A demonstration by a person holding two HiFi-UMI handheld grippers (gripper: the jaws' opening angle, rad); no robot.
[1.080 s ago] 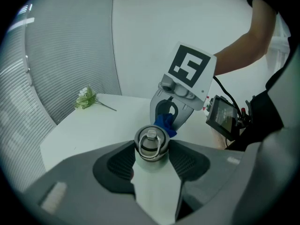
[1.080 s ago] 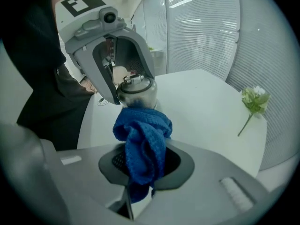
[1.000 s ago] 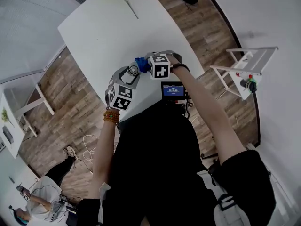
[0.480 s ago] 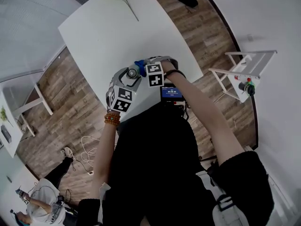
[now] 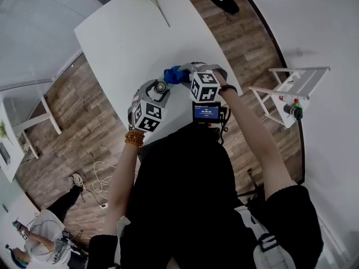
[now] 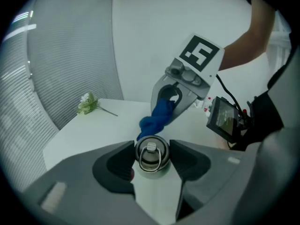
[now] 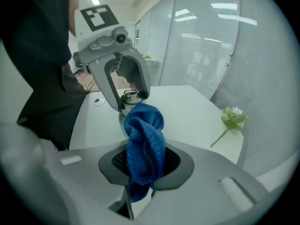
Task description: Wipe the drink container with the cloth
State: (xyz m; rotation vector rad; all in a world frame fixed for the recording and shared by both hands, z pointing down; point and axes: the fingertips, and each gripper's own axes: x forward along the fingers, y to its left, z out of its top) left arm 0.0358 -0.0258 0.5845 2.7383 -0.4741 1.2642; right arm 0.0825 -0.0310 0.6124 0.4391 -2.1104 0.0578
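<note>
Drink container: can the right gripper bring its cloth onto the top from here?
Probably yes. The right gripper holds the cloth right beside the drink container, nothing between them. The left gripper, whose jaws have just been closing, grips the container's sides only, leaving its top bare.

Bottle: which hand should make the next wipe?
Right. The right gripper is shut on the cloth, right by the bottle; the left gripper, its jaws having just closed further, holds the bottle.

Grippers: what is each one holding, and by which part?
The right gripper pinches the cloth by its lower end. The left gripper, whose jaws have just been closing, clasps the bottle by its top end.
</note>
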